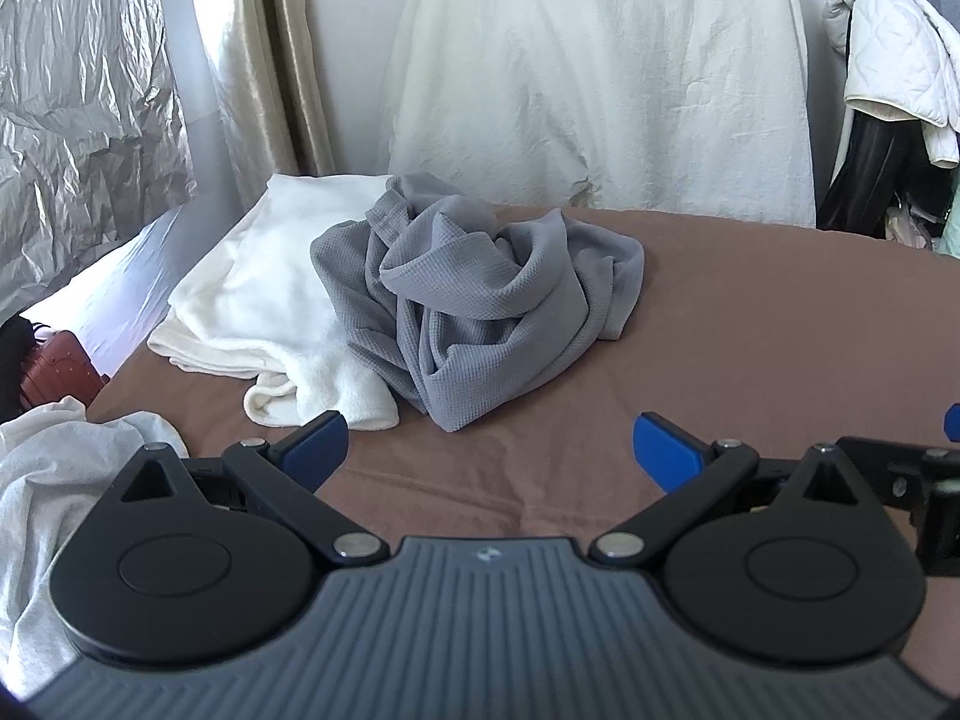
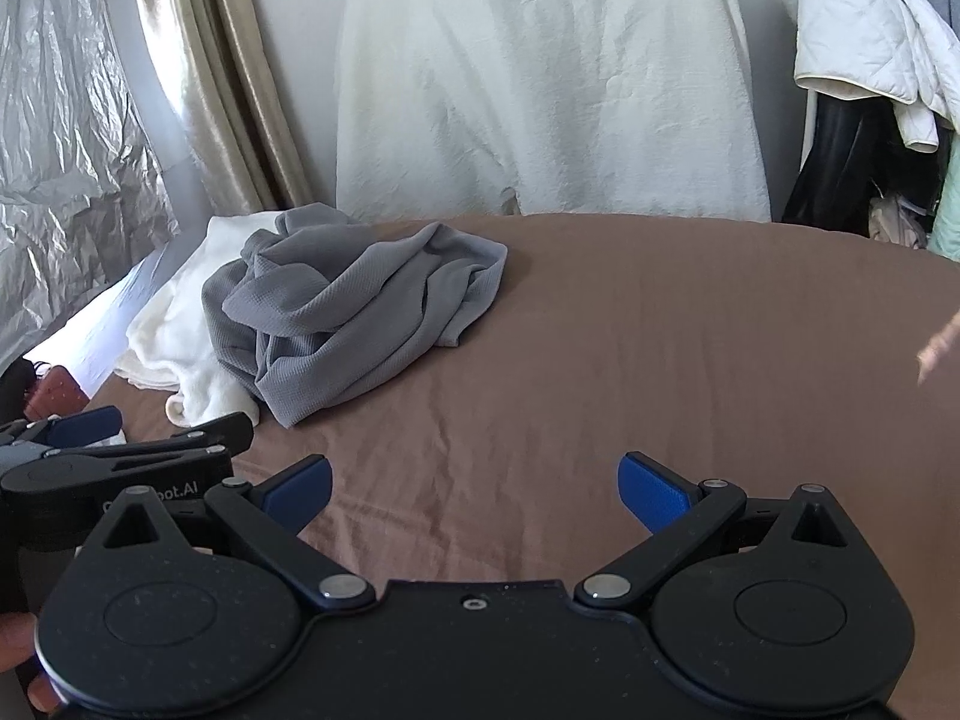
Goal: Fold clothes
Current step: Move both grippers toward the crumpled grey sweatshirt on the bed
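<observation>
- At the far left edge a crumpled silver foil sheet (image 1: 78, 90) hangs beside a beige curtain (image 1: 264, 60), with a reddish-brown bag (image 1: 57, 366) low beneath them.
- A pale grey garment (image 1: 54, 480) lies bunched at the near left corner of the brown bedsheet (image 1: 750, 330).
- The left gripper (image 1: 489, 450) hovers over the near part of the sheet, its blue pads (image 1: 315, 447) spread wide and holding nothing.
- A white towel (image 1: 252, 300) lies on the left part of the bed; the crumpled grey waffle-knit garment (image 1: 474, 300) sits just right of it, overlapping its edge, well ahead of both grippers.
- The right gripper (image 2: 474, 489) is beside the left one, also spread wide and empty above bare sheet.
- At the right edge of the right wrist view a blurred pale shape, possibly fingers (image 2: 942, 348), enters the frame.
- White quilted jackets (image 2: 870, 36) hang at the far right.
</observation>
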Demonstrator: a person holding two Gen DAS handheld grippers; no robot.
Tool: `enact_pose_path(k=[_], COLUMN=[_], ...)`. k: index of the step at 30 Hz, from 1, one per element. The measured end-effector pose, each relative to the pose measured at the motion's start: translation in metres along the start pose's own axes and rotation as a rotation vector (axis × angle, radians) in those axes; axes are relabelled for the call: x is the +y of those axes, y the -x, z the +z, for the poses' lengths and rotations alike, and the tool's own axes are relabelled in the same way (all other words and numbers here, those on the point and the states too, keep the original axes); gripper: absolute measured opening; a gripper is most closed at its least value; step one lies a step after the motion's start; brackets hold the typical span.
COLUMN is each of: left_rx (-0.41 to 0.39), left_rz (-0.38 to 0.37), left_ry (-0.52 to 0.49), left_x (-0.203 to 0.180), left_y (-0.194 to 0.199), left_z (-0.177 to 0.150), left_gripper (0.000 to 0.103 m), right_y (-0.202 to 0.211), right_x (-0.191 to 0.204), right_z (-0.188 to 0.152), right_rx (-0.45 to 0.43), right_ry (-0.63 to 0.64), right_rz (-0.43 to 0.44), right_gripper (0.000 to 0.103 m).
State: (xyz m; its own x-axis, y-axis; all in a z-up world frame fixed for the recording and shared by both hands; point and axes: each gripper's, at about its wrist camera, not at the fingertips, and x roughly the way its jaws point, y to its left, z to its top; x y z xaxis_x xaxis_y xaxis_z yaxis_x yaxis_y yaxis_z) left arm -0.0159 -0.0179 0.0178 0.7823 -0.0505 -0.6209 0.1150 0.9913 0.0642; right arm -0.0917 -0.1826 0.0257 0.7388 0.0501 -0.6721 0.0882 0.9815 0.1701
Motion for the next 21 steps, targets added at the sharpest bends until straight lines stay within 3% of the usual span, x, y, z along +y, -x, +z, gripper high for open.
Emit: enact_pose_path(k=[21], left_rx=[0.075], left_rz=[0.041], left_ry=[-0.017], left_x=[-0.002], left_y=[-0.016], left_z=[-0.004], left_gripper=[0.103], right_y=[-0.012], right_x=[-0.010], right_z=[-0.006], right_rx=[0.029], right_ry=[-0.004], right_rz=[0.034], right_gripper=[0.103])
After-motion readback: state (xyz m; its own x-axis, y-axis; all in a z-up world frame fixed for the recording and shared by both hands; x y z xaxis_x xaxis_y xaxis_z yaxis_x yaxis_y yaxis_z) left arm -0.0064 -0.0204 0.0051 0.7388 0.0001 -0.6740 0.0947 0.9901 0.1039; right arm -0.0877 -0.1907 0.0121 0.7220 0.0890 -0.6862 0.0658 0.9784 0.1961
